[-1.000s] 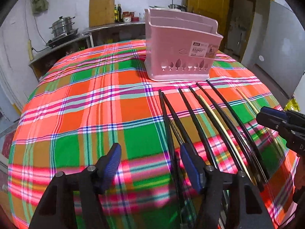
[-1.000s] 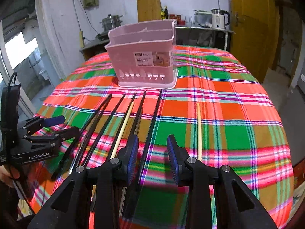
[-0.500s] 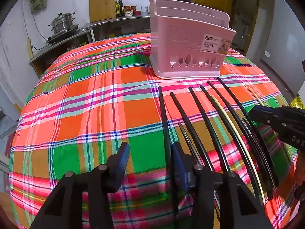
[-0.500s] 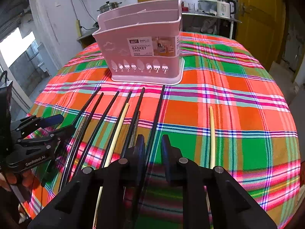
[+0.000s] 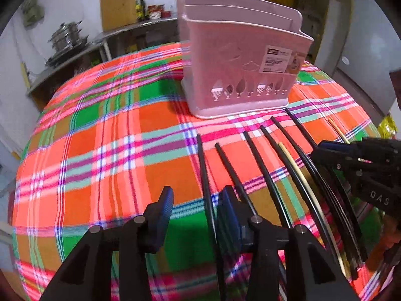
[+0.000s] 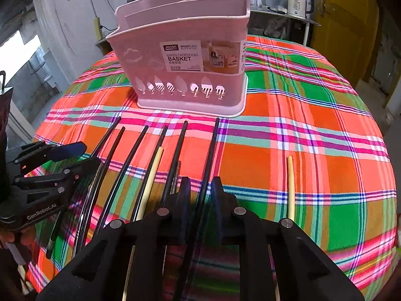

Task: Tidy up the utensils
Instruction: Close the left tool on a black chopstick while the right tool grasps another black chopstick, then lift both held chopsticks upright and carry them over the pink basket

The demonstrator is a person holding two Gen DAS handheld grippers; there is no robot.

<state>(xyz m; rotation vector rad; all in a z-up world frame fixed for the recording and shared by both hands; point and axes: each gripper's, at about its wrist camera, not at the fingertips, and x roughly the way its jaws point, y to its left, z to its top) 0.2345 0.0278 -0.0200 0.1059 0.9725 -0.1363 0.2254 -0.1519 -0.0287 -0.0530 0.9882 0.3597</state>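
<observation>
Several black chopsticks and two pale wooden ones lie side by side on the plaid tablecloth [image 5: 100, 155], in front of a pink chopstick basket [image 5: 238, 75] [image 6: 185, 57]. My left gripper [image 5: 196, 200] straddles the leftmost black chopstick [image 5: 203, 165]. Its jaws are closing, and a wide gap still shows on the left of the stick. My right gripper [image 6: 201, 190] straddles the rightmost black chopstick [image 6: 213, 145]. Its jaws are also closing, with slim gaps on both sides of the stick. A lone pale chopstick [image 6: 290, 183] lies to the right. Each view also catches the other gripper [image 5: 319, 150] [image 6: 80, 155].
The round table falls away at its edges on all sides. A counter with stacked pots [image 5: 67, 37] and a cutting board [image 5: 117, 5] stands behind, a white kettle [image 6: 298, 2] sits on a shelf, and a yellow door [image 6: 348, 25] is at right.
Both grippers moved forward over the chopsticks toward the basket and their jaws narrowed. Each now has a black chopstick between its fingers.
</observation>
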